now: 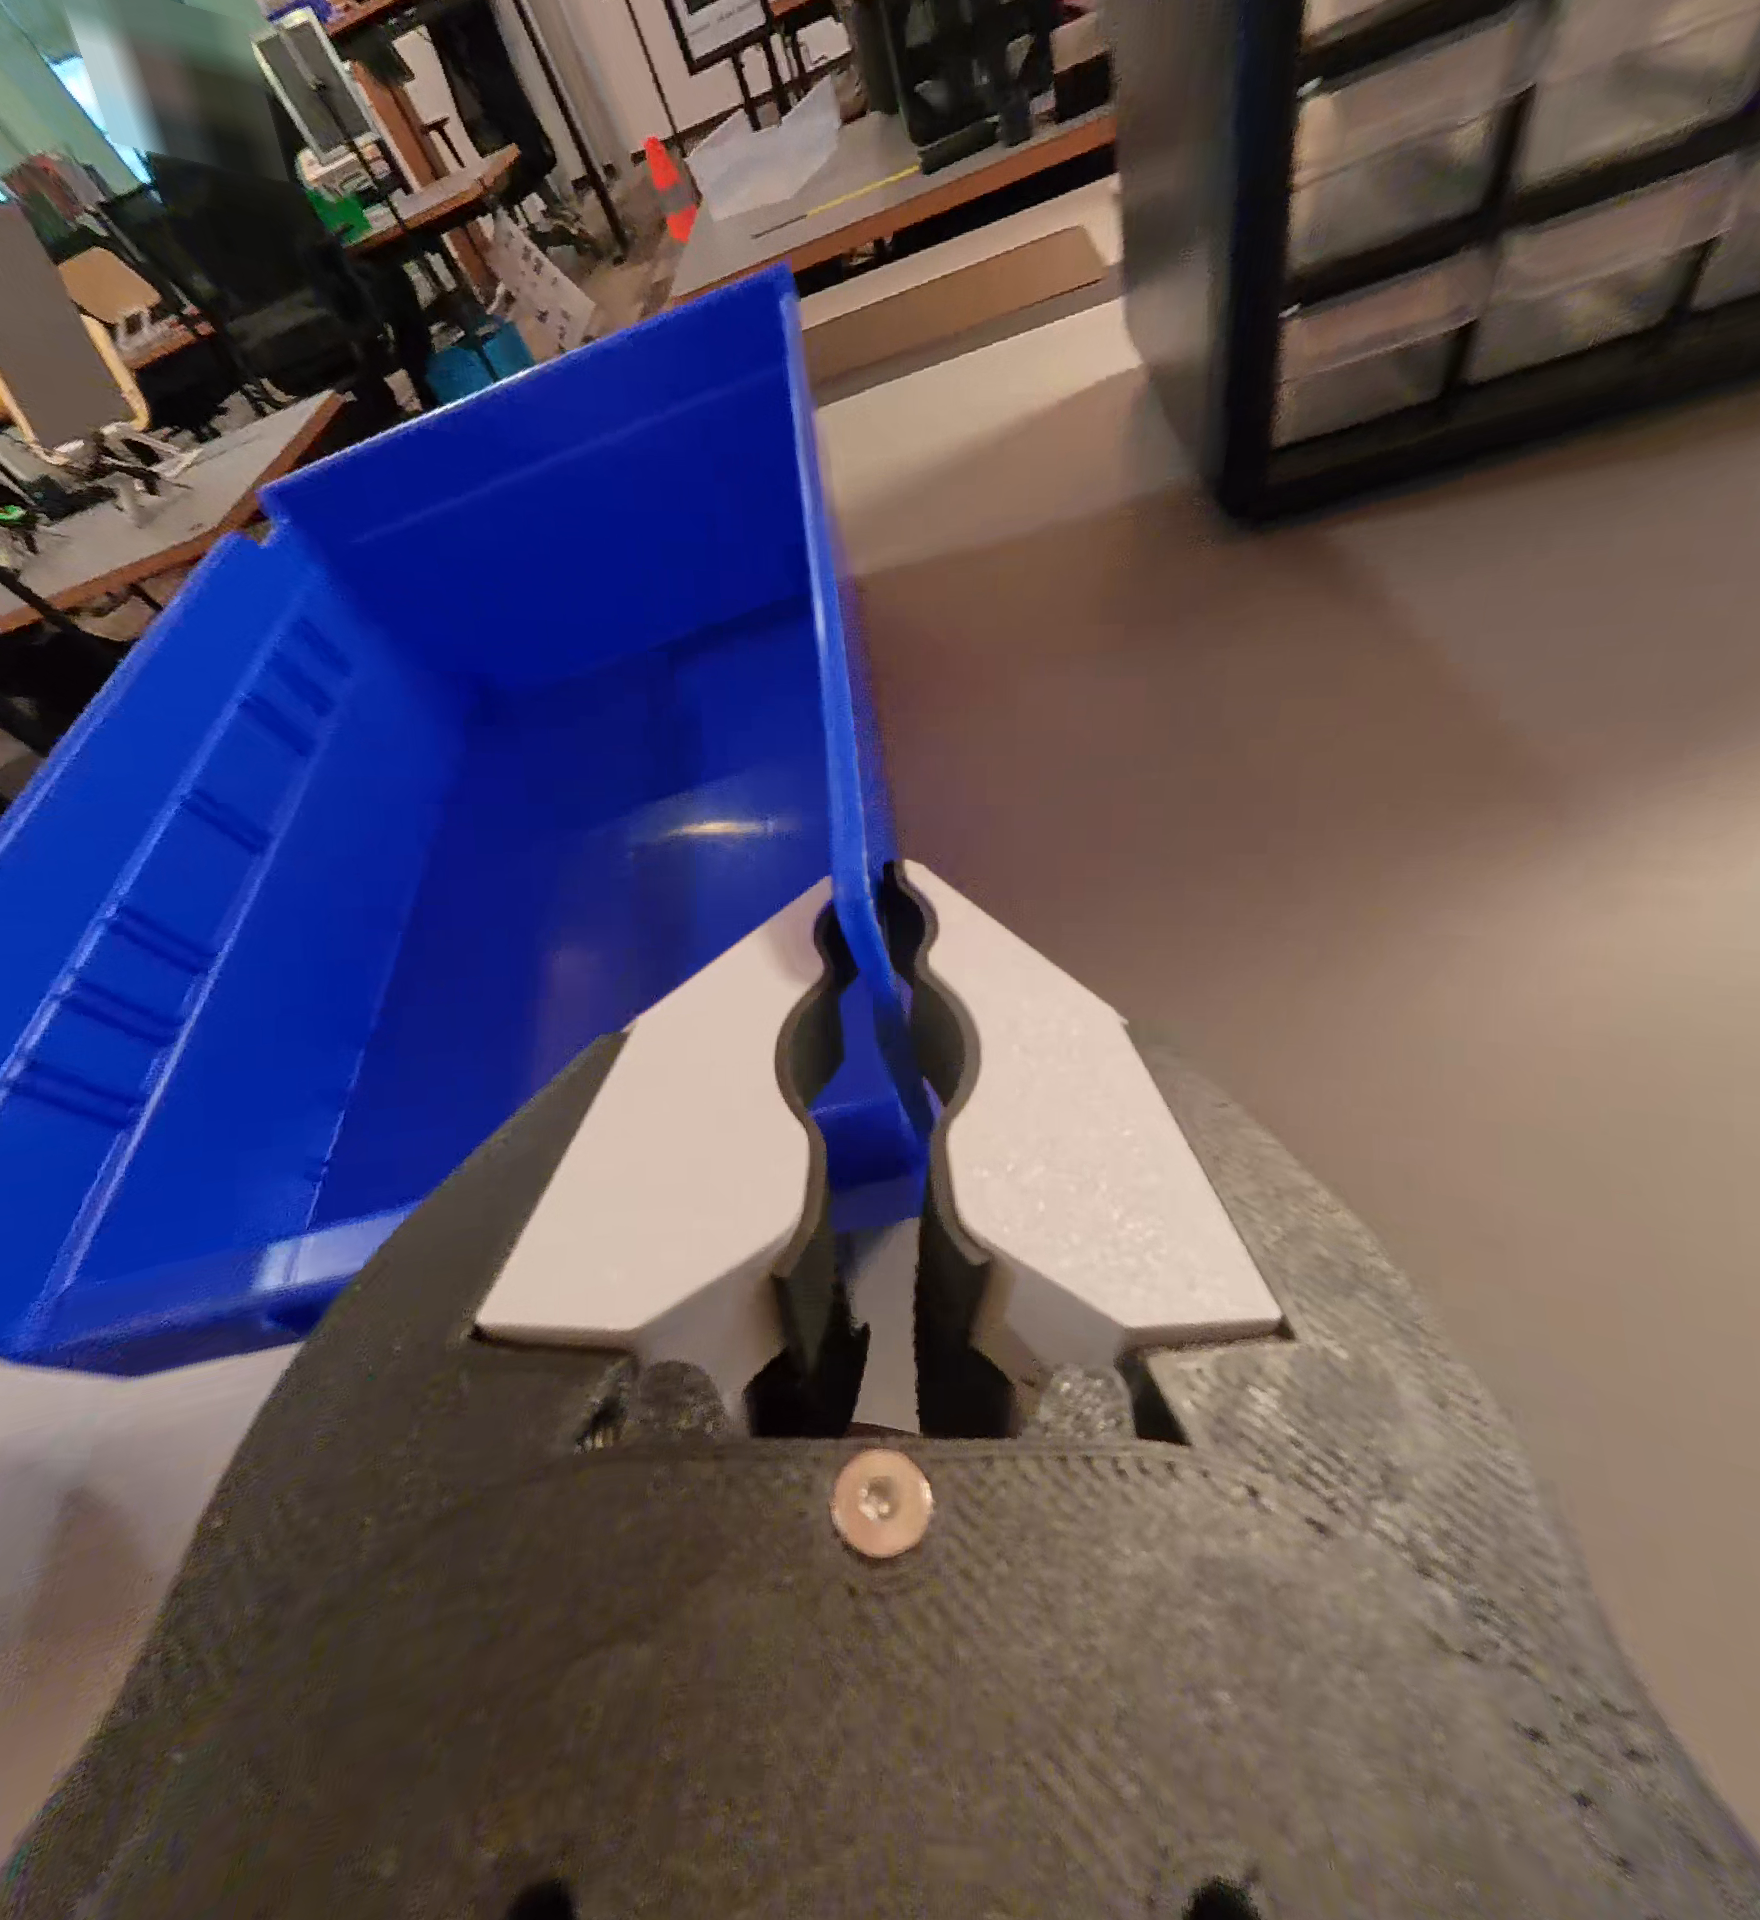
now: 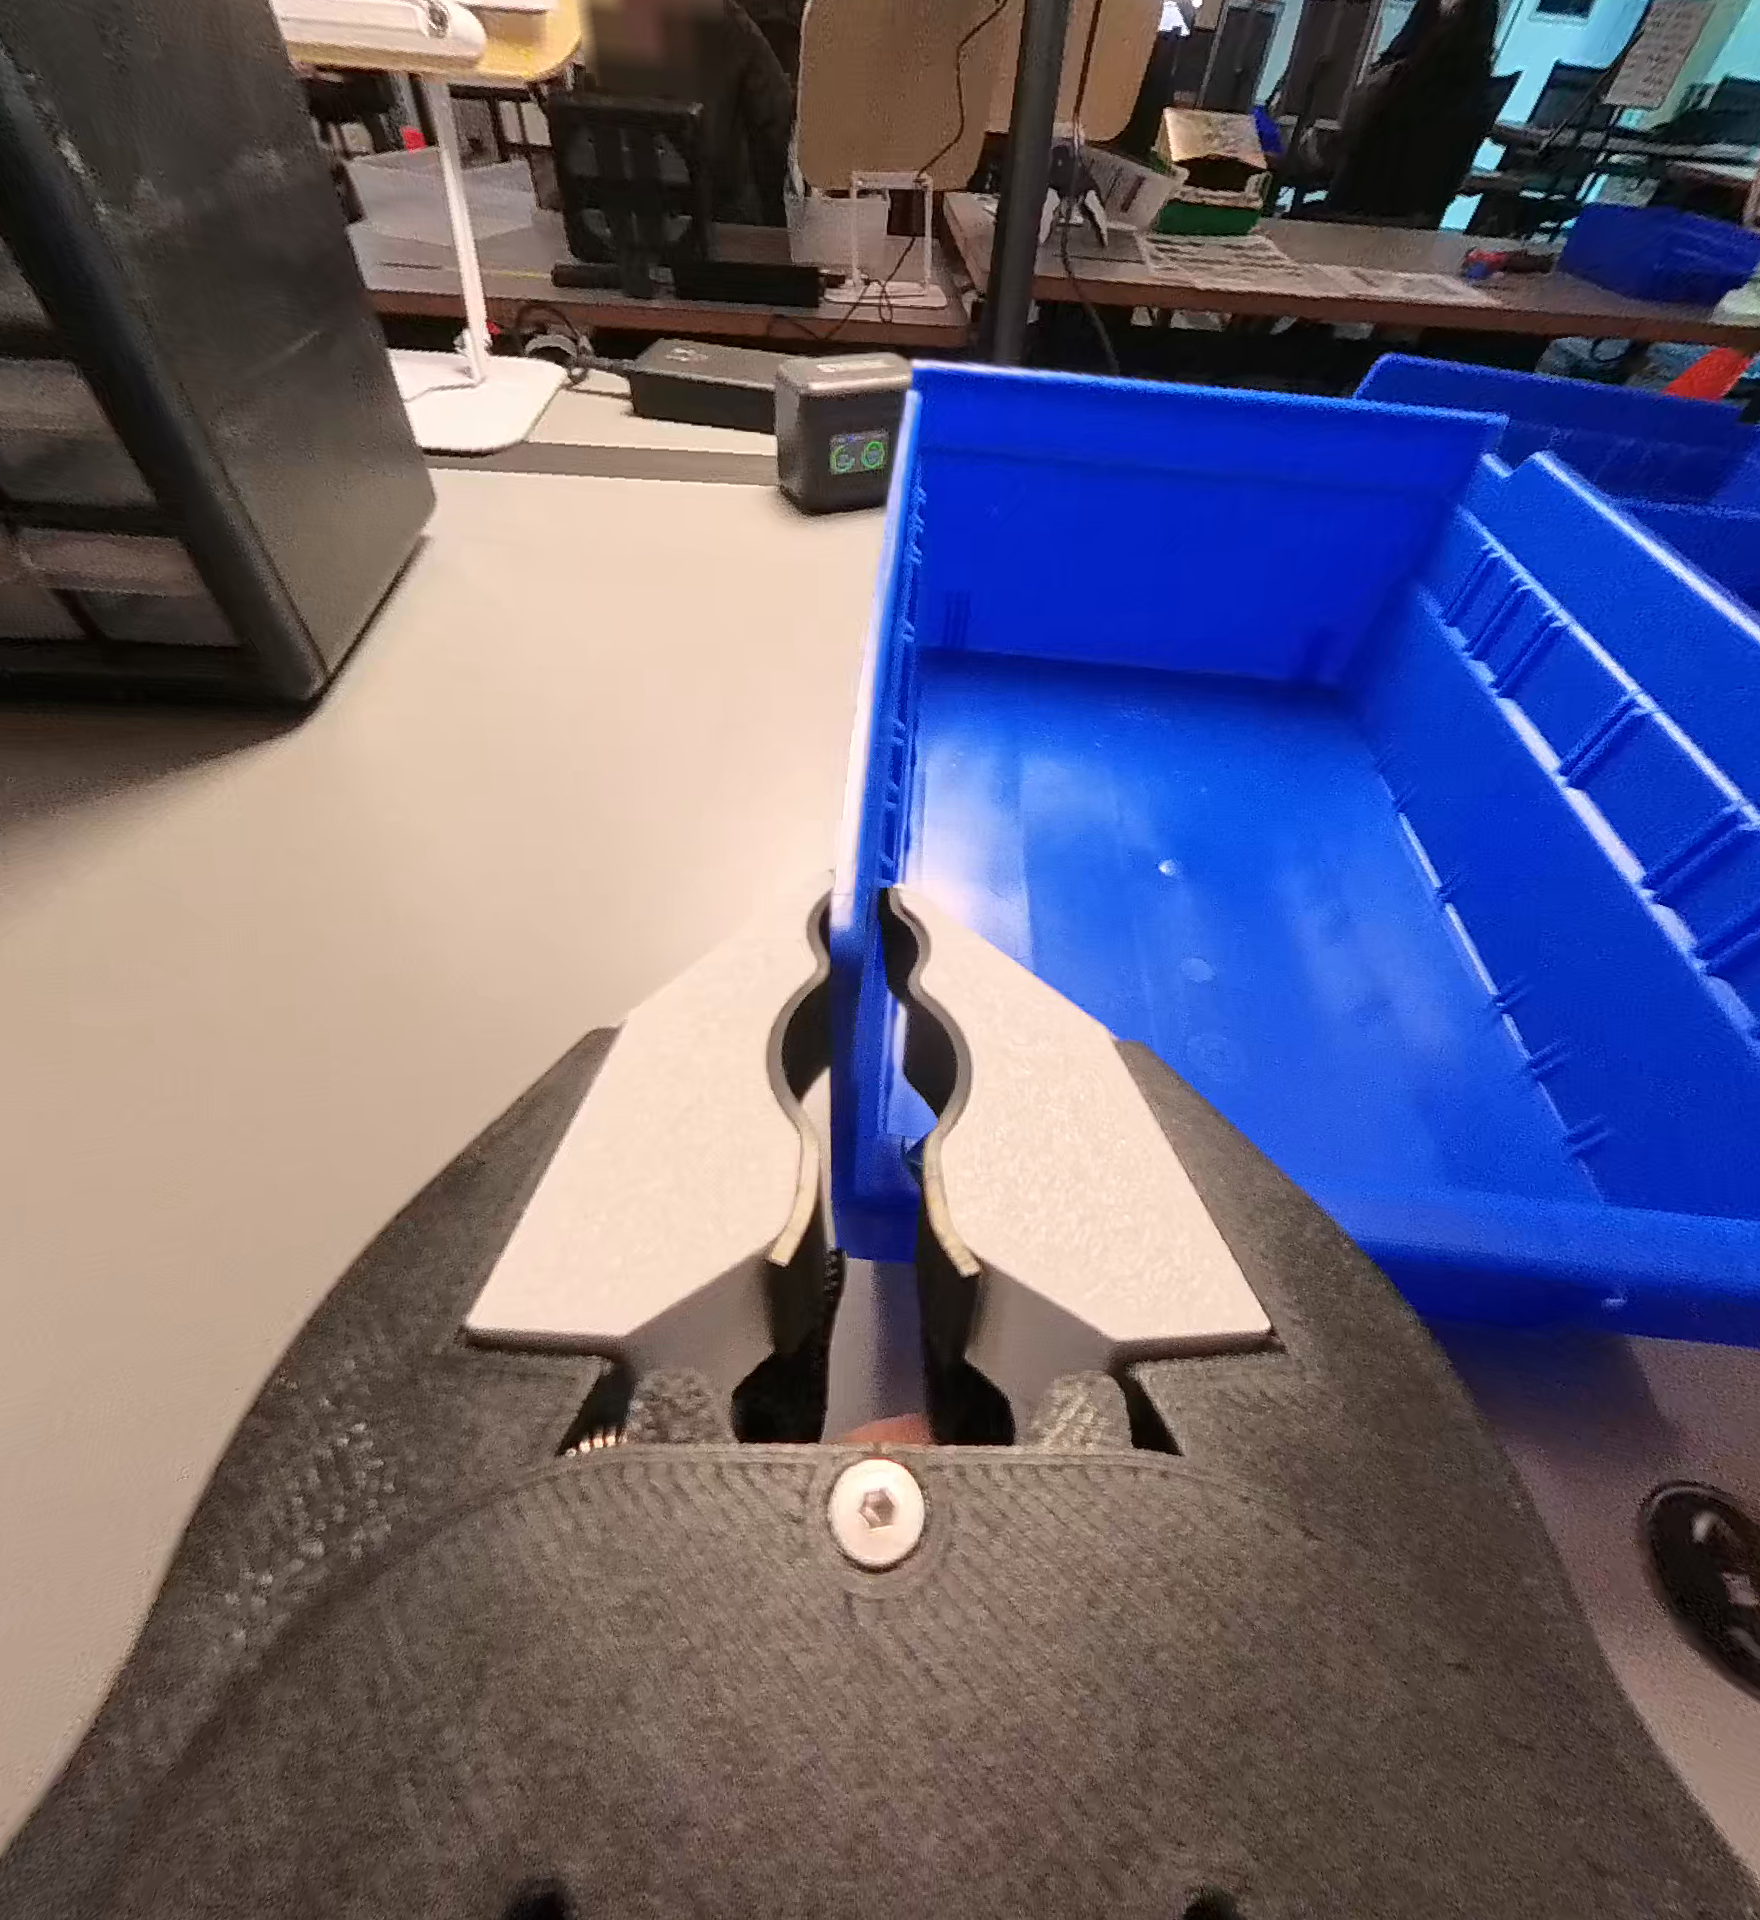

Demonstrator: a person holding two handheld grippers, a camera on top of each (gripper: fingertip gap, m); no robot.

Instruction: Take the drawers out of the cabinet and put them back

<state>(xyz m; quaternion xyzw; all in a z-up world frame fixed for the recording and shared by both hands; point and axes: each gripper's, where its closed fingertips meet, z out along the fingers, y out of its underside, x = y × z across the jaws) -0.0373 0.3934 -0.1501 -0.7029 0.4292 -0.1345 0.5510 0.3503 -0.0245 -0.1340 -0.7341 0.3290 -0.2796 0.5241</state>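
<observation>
Blue drawer (image 1: 543, 831), empty, out of the cabinet (image 1: 1478, 260), hangs just above the tabletop (image 2: 336, 883); left gripper (image 1: 881, 914) and right gripper (image 2: 860, 925) each pinch a thin side wall; probably light, stiff, slick plastic; hold both rims.

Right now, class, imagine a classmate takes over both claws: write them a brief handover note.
Left claw: shut on the side wall of a blue bin.
Right claw: shut on the side wall of a blue bin.
Whether both grip one bin cannot be told.
The black cabinet stands apart on the table.
Done: a bin is out.
Left: return it to the cabinet.
</observation>
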